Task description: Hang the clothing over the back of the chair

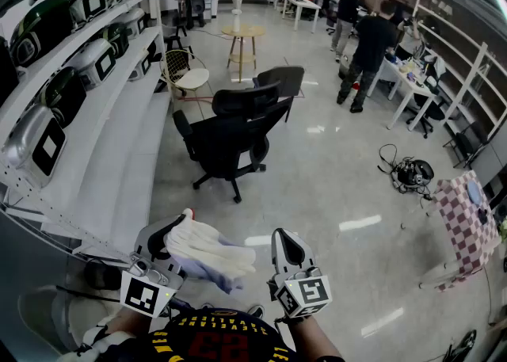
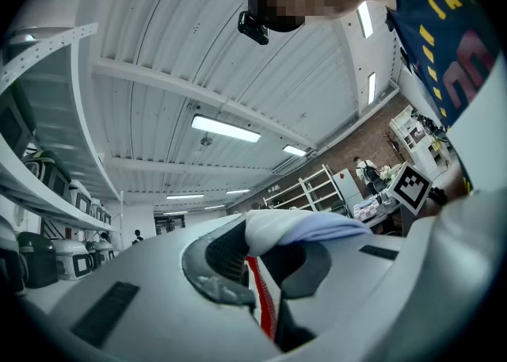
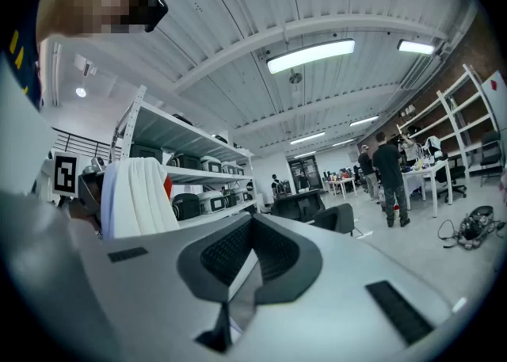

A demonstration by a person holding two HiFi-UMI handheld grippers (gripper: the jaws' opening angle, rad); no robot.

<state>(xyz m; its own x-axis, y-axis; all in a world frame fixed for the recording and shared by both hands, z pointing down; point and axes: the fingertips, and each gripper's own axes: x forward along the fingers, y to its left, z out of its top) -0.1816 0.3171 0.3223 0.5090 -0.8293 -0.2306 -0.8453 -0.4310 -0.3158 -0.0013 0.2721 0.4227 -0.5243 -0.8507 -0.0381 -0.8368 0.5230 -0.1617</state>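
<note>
Pinching soft, bunched white clothing (image 1: 212, 256), left tool (image 1: 178, 224).

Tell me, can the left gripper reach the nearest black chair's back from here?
Probably not yet. The left gripper, shut on the clothing, is well short of the nearest black chair; only open floor lies between, so stepping closer should help.

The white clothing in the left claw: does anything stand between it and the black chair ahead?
Nothing visible does. The white clothing, clamped in the left claw, faces bare floor all the way to the black chair. The shelving stands off to the left, clear of that path.
</note>
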